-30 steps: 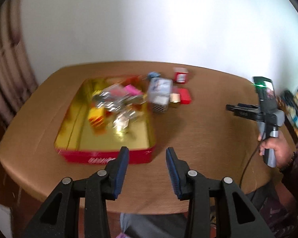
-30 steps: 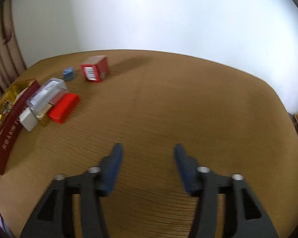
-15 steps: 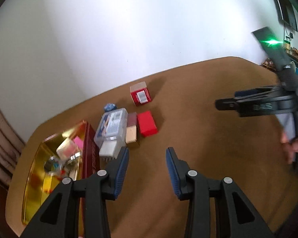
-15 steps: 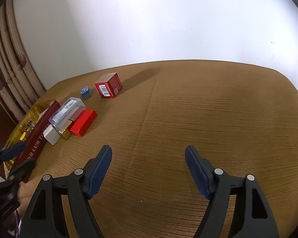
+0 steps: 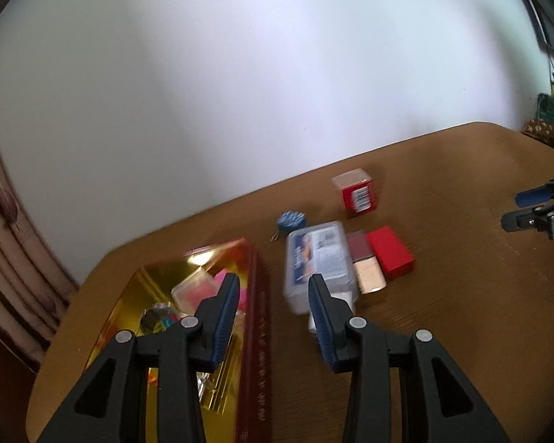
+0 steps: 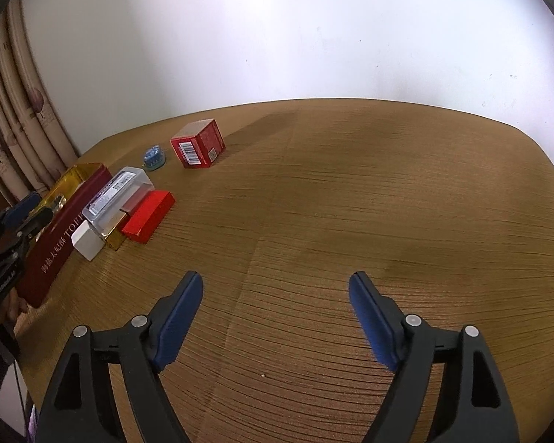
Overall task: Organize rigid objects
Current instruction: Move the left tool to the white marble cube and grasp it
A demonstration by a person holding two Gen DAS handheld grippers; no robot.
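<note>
Risk: left gripper (image 5: pixel 273 313), jaws narrowly parted and empty, clips the clear box (image 5: pixel 319 262) at one o'clock—right gripper (image 6: pixel 276 317) is opening, empty.

My left gripper (image 5: pixel 273 317) has black arms and blue pads, and so does my right gripper (image 6: pixel 276 317), whose jaws are opening over bare brown table (image 6: pixel 387 192) streaked with dark grain lines. Taking the tin (image 5: pixel 255 317) as landmark: its wall is dark red with pale lettering, its inside shiny gold. Just beside it lies a clear case (image 5: pixel 315 258) with a white and blue label, then a maroon and gold box (image 5: pixel 365 265), then a bright red box (image 5: pixel 389 253). Beyond sit a blue patterned disc (image 5: pixel 291 219) and a red cube (image 5: pixel 356 192) with a white barcode. The curtain (image 6: pixel 14 122) behind the tin is beige with purple motifs.
</note>
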